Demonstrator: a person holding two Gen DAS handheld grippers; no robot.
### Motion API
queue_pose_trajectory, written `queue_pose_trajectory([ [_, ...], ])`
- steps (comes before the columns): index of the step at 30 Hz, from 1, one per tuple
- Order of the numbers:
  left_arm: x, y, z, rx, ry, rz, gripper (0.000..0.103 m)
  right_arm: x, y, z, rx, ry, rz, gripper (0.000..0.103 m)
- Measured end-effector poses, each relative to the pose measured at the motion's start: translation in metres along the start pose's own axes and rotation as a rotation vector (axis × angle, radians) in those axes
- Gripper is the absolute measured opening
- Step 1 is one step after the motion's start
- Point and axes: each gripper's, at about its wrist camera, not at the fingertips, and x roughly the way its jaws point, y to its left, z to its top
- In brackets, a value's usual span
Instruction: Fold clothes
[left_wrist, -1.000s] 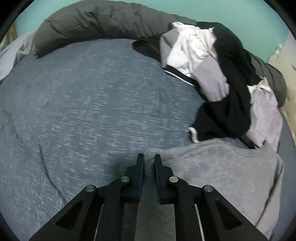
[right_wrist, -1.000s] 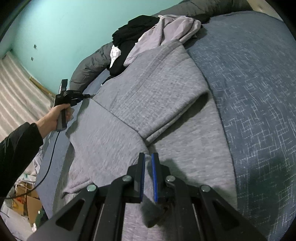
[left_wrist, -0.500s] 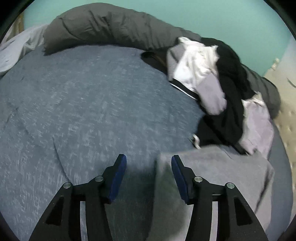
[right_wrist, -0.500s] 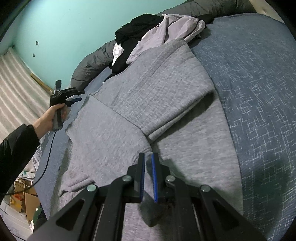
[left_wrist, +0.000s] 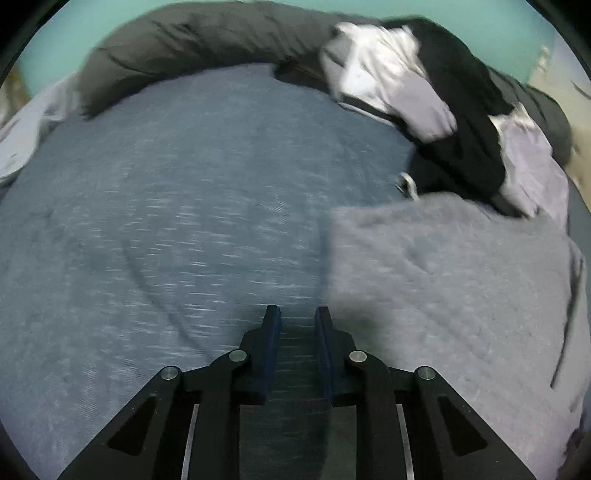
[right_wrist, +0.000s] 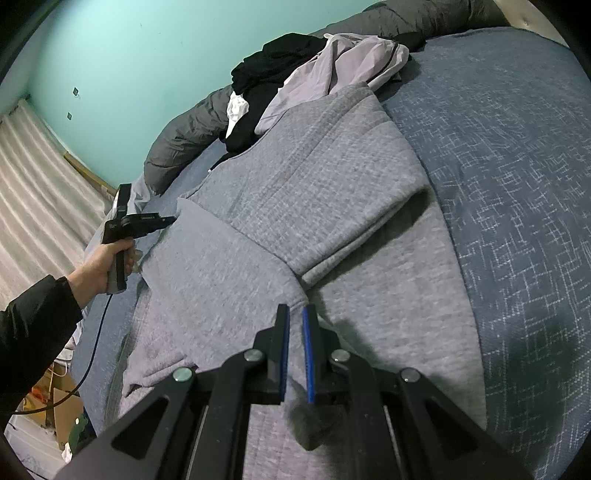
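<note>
Grey sweatshirt (right_wrist: 332, 206) lies spread on blue bed (right_wrist: 517, 184), one sleeve folded across its body. Right gripper (right_wrist: 294, 321) low over near part of sweatshirt, jaws together, grey cloth pinched between the pads. Left gripper (left_wrist: 296, 317) over bare blue cover just beside sweatshirt's edge (left_wrist: 443, 280), jaws closing, narrow gap, nothing between them. Left hand (right_wrist: 107, 258) grips its handle, black sleeve (right_wrist: 33, 325) behind. Pile of black and pale clothes (right_wrist: 314, 74) at far side against dark duvet roll (left_wrist: 192, 48). Teal wall (right_wrist: 129, 55) behind.
</note>
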Motion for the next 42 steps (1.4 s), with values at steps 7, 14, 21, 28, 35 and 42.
queue_pose_trajectory([
  [7,-0.043,0.002,-0.035,0.007,0.014,-0.097,0.021,-0.005,0.003,0.001,0.006,-0.018,0.017,0.007],
  [14,-0.043,-0.005,-0.088,0.056,0.101,-0.061,0.022,-0.011,0.002,-0.001,0.021,-0.032,0.016,0.007],
  [21,-0.070,0.001,-0.091,0.012,0.051,-0.064,0.022,-0.011,0.001,0.001,0.033,-0.039,0.019,0.007],
  [28,-0.055,0.013,-0.111,-0.057,0.120,-0.086,0.022,-0.012,0.001,0.002,0.032,-0.043,0.024,0.007],
  [35,-0.068,0.015,-0.122,-0.090,0.091,-0.090,0.022,-0.016,-0.004,0.002,0.047,-0.048,0.020,0.007],
  [42,-0.078,0.009,-0.135,-0.073,0.112,-0.077,0.023,-0.015,-0.007,0.004,0.065,-0.040,0.017,0.007],
])
